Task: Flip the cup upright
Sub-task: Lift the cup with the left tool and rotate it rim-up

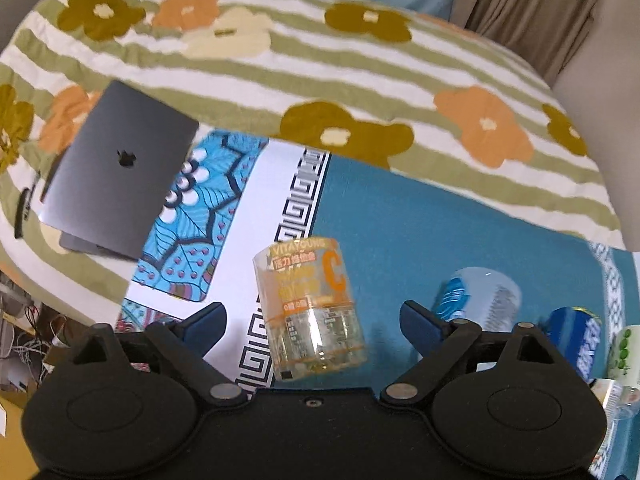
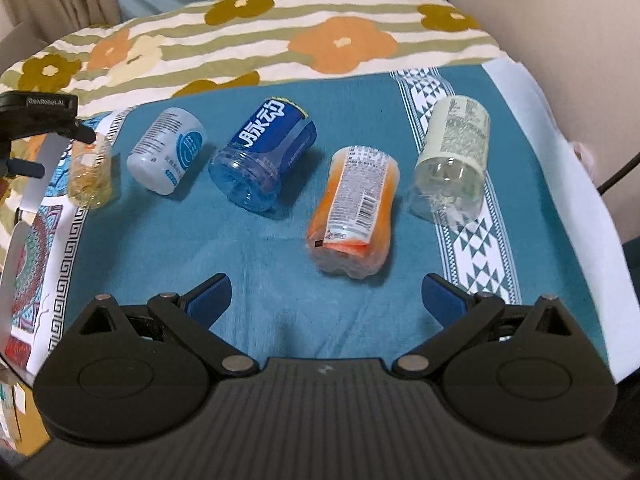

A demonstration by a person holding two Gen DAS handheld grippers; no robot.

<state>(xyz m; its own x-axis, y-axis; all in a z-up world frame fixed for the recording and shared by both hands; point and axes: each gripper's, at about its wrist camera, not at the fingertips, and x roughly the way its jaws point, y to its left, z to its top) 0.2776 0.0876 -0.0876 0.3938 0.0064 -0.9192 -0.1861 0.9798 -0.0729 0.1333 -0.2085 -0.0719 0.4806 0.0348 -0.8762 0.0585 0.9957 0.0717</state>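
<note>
Both grippers are spread wide right now. The left gripper (image 1: 312, 316) hangs with its blue fingers (image 1: 208, 316) far apart, gripping nothing. Same with the right gripper (image 2: 326, 294), fingers (image 2: 442, 296) splayed and empty.

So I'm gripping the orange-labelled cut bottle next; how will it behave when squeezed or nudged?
The orange cup looks like thin clear plastic, so probably light and apt to crumple. It lies on its side on the teal cloth, so a nudge may roll it. Its glossy label may slip.
</note>
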